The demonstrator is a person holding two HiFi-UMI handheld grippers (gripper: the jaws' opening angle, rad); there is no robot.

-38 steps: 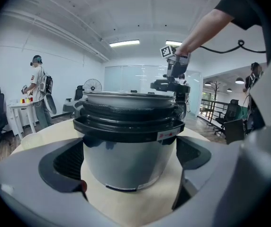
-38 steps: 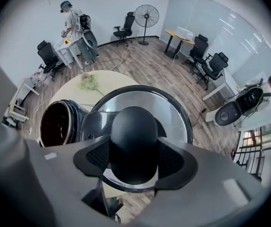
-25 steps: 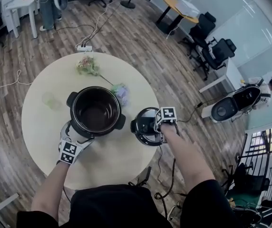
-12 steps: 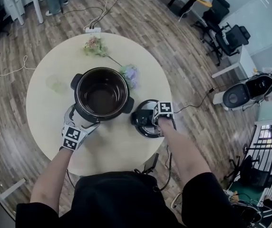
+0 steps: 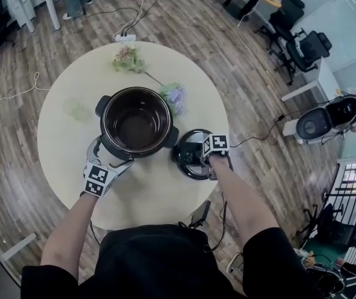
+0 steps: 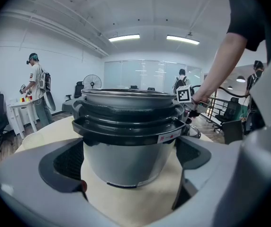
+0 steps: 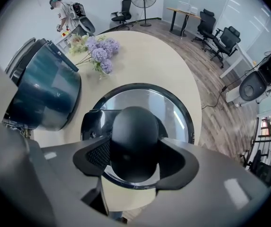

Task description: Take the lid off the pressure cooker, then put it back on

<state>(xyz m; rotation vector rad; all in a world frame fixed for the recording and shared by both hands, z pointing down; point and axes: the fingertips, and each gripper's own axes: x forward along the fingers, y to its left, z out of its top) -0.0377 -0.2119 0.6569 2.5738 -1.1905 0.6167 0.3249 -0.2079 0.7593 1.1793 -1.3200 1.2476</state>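
Observation:
The black pressure cooker pot (image 5: pixel 135 120) stands open in the middle of the round table (image 5: pixel 153 198). Its lid (image 5: pixel 190 154) lies low over the table just right of the pot, close to the table's near right edge. My right gripper (image 5: pixel 204 154) points straight down, shut on the lid's round black knob (image 7: pixel 134 136); both pads press the knob's sides. My left gripper (image 5: pixel 108 157) is open at the pot's near left side. In the left gripper view the pot (image 6: pixel 130 141) sits between the wide jaws with gaps on both sides.
Purple flowers (image 5: pixel 173 95) lie right behind the pot and another bunch (image 5: pixel 127 58) lies at the table's far edge. A cable (image 5: pixel 200 213) hangs off the near edge. Office chairs (image 5: pixel 302 42) and a person (image 6: pixel 35 86) stand away from the table.
My right gripper has come down with the lid, which now sits lower beside the pot. The left gripper has stayed by the pot.

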